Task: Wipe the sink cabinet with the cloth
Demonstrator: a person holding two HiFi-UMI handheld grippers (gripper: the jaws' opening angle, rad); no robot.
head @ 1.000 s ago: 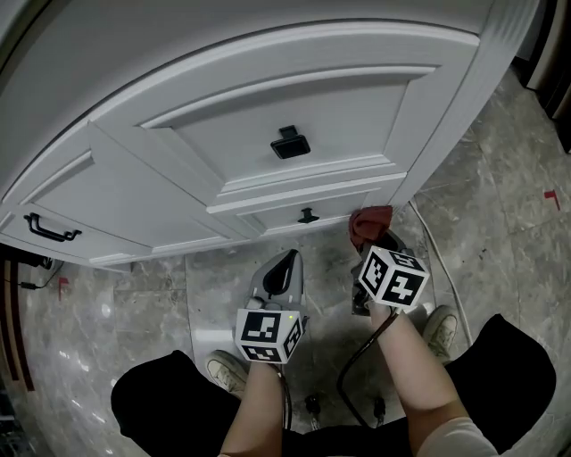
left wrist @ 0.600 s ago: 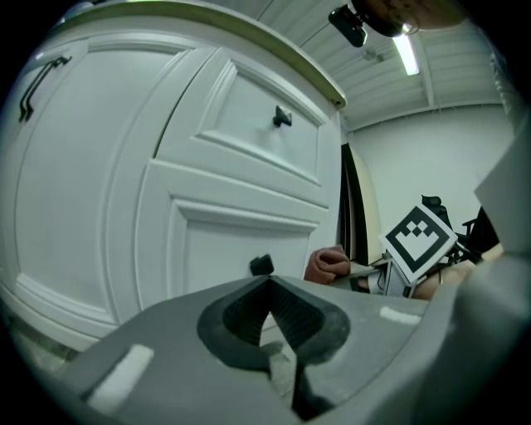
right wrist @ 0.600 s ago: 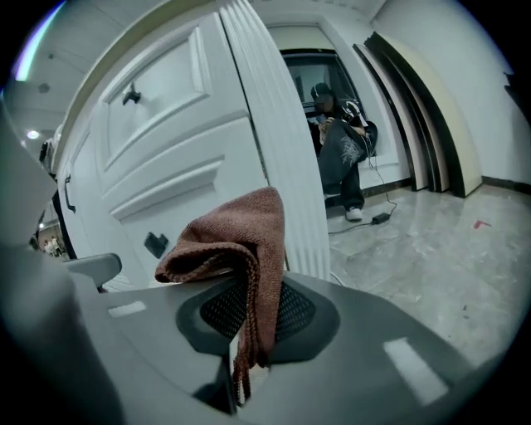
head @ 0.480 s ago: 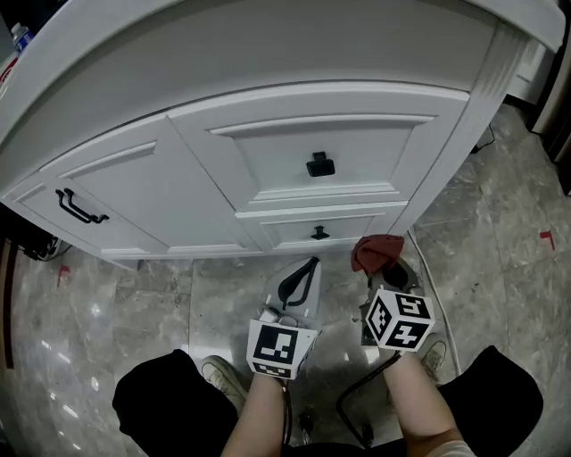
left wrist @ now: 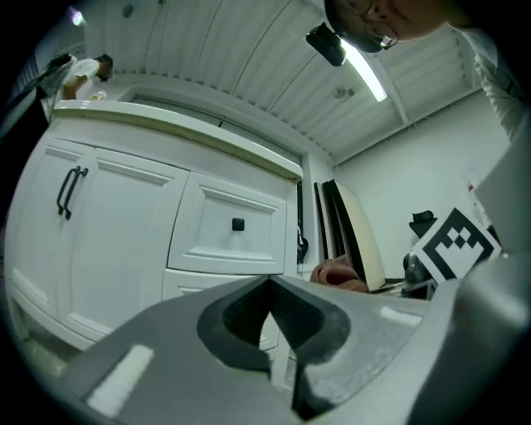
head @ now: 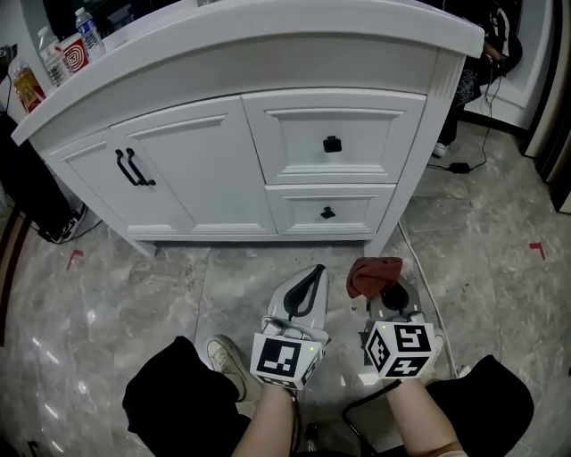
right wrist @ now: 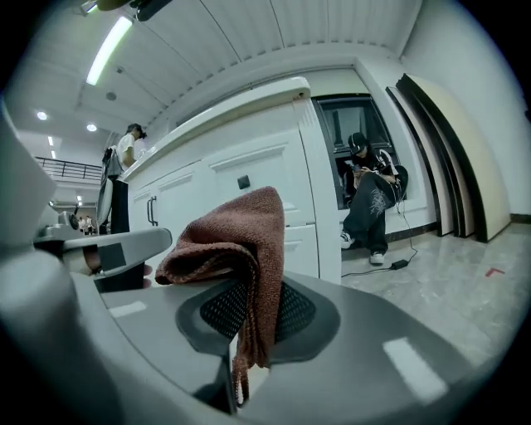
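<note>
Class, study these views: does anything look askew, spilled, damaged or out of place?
Nothing stands out. The sink cabinet has its doors and drawers shut and square; the cloth is clamped in the right gripper, not touching the cabinet.

Cabinet (head: 268, 170) stands on the floor (head: 116, 294), straight ahead. Doors (head: 196, 170) take its left half and two drawers the right half, with the upper drawer (head: 332, 143) directly over the lower drawer (head: 327, 212). Bottles (head: 85, 27) are on the cabinet top at the far left end, probably with a cup among them. Both grippers sit low in front of the drawers, clear of the cabinet. Left gripper (head: 310, 278) is just left of right gripper (head: 388, 294), side by side. Cloth (head: 373, 274) sits between the right jaws, sticking out toward the cabinet's right corner, not touching it. Person (right wrist: 371, 195) is seated behind, past the cabinet's right end. Boards (right wrist: 452, 158) lean on the wall further right.
</note>
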